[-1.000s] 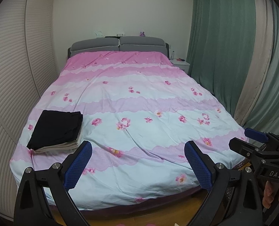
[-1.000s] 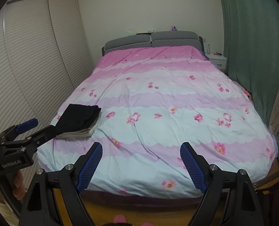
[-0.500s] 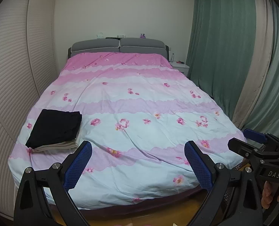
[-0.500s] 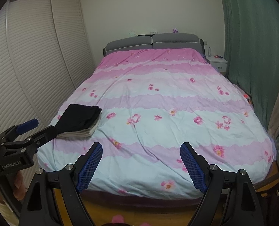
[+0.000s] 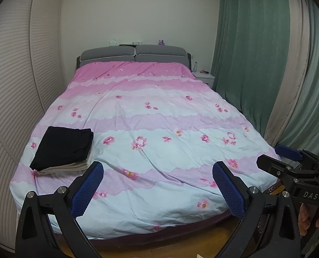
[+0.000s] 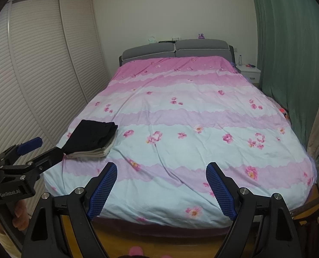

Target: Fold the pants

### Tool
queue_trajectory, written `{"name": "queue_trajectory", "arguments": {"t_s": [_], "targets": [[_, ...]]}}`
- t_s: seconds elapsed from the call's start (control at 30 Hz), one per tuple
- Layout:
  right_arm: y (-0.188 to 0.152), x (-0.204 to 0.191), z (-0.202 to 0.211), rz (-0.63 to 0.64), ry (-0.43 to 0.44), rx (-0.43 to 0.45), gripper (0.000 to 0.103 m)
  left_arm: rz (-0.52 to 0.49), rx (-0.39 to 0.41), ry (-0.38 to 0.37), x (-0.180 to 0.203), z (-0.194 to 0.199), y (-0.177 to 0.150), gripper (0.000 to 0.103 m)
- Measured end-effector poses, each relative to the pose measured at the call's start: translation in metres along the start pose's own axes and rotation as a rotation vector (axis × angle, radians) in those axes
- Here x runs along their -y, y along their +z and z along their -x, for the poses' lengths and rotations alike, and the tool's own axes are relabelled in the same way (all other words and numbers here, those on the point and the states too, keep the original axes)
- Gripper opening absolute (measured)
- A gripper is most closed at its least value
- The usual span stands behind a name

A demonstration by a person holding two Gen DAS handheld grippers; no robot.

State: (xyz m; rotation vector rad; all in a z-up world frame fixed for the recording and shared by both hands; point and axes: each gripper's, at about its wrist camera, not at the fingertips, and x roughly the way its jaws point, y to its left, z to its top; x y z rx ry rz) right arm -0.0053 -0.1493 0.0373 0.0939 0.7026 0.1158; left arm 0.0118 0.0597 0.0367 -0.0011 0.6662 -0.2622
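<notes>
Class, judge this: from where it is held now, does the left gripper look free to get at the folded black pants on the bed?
Probably yes: the left gripper is open, and only bare bedspread lies before the black pants.

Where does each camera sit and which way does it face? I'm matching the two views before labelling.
Left wrist: on the left gripper, past the foot of the bed, facing the headboard; its open blue fingers show, plus the right gripper at the right edge.
Right wrist: on the right gripper, same direction; open fingers, left gripper at the left edge.
Shared: bed, folded black pants on a beige garment, green curtain.
</notes>
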Motion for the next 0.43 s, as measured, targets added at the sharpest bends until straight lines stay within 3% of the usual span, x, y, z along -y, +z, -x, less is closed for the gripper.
{"name": "queue_trajectory", "arguments": {"t_s": [0.27,0.43], "targets": [[-0.0004,-0.0003,0.0,-0.001,0.0,-0.002,0.085,0.011,0.019,-0.046,-0.0025,0.0062,-0.0015,0.103],[-0.0007,0.0004,0.0002,0.002,0.004,-0.002,0.085,0.015,0.022,-0.035,-0.0032,0.0055,0.0014,0.103]]}}
